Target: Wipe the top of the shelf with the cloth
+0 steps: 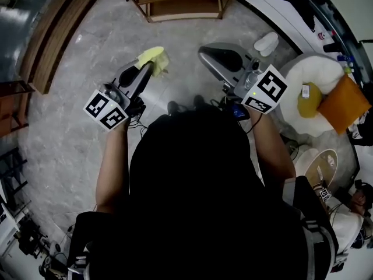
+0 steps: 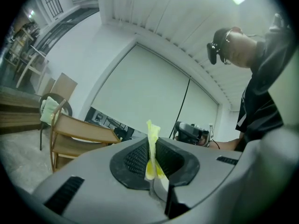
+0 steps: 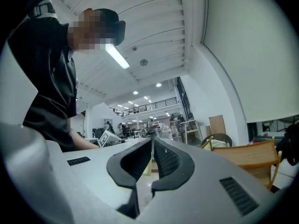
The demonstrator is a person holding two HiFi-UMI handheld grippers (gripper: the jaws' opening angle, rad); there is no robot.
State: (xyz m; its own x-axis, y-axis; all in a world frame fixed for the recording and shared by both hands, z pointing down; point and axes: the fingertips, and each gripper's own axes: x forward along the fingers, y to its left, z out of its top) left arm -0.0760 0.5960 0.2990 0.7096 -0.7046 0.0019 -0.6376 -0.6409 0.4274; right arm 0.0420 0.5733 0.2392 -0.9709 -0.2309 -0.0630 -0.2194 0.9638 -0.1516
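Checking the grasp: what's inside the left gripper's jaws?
The yellow cloth, pinched edge-on in the left gripper, jaws shut on it. Its bulk shows past the tips in the head view. How far it reaches down between the jaws is covered.

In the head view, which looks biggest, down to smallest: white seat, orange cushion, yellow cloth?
1. white seat
2. orange cushion
3. yellow cloth, smallest even though it is held nearer the camera

Ahead, shelf [image 1: 180, 2]; nearer, cloth [image 1: 154, 57] between fingers of left gripper [image 1: 145, 69], right gripper [image 1: 205, 52] seemingly apart rightward.
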